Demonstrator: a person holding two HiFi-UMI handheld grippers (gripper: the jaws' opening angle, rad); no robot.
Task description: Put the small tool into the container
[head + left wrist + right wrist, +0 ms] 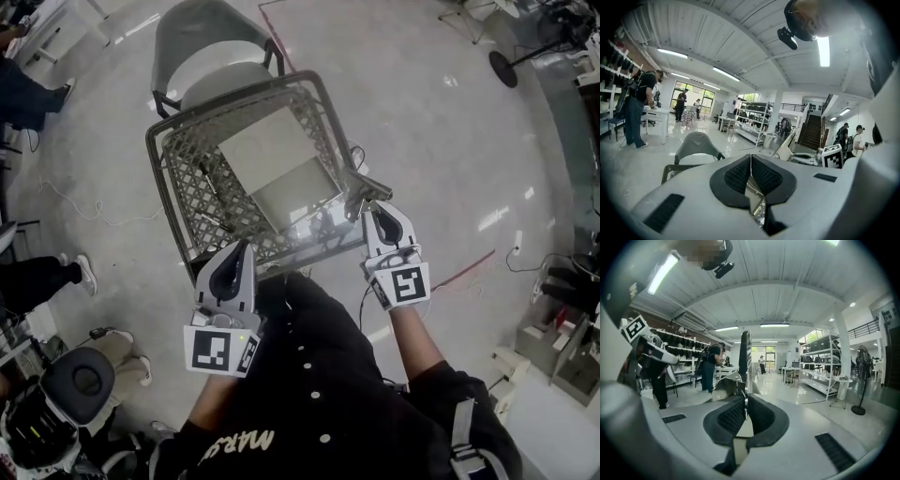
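We read little writing here: pale letters on the person's dark top at the near edge of the head view, upside down, seem to spell "MARS", though the cloth folds them. Each gripper carries a black-and-white square marker on its cube.

The right gripper (373, 212) (745, 401) has its jaws pressed together on the small tool (362, 191) (745, 357), a thin metal blade that stands up between the pads in the right gripper view. The tool sits at the near right corner of the container (187, 178), a wire-mesh basket, touching or just over its rim. Flat grey panels (281, 164) lie inside the basket.

The left gripper (242, 253) (750, 157) has its jaws closed with nothing between them, just beside the basket's near left edge.

A grey chair (211, 47) stands against the basket's far side. To the right the shiny floor (441, 141) lies open, crossed by a red tape line (469, 267); to the left a cable (84, 211) trails and people's legs stand near.
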